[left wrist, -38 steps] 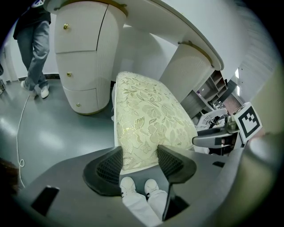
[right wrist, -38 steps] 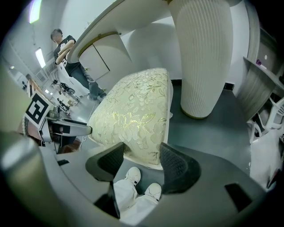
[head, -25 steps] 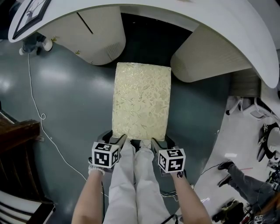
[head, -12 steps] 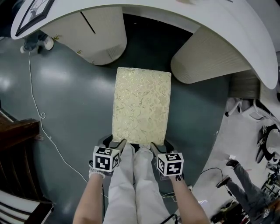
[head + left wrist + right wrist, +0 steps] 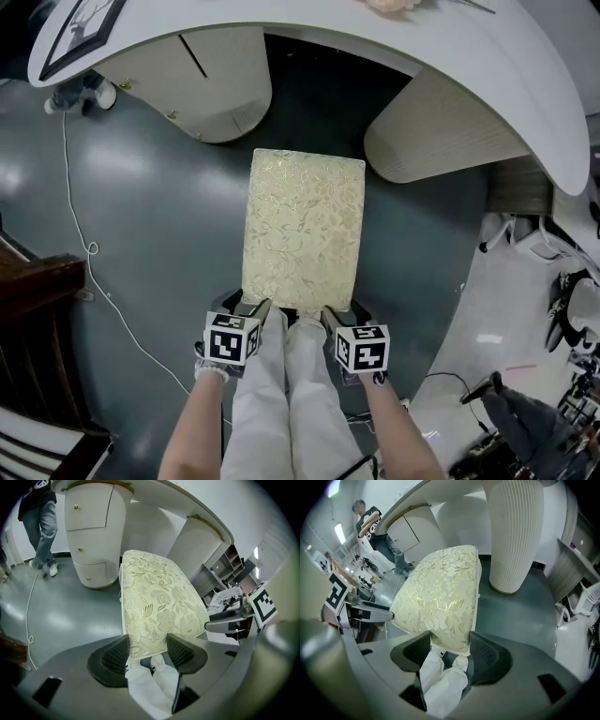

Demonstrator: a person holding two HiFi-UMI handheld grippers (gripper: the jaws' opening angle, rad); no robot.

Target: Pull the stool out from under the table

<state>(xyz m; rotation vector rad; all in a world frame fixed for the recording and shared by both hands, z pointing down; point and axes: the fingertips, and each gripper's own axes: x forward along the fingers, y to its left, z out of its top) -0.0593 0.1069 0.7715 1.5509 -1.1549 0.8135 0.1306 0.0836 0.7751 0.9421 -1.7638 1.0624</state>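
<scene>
On the grey floor before the white table stood the brocade-topped stool, its legs hidden beneath it; left gripper and right gripper each clamped one near corner.

Seen from above, the stool shows only its floral cushion; its legs and frame lie hidden beneath. Its near corners disappear between the jaws of the left gripper and right gripper. The white table is cut off by the top edge. In the left gripper view, a bystander is cropped at the chest
</scene>
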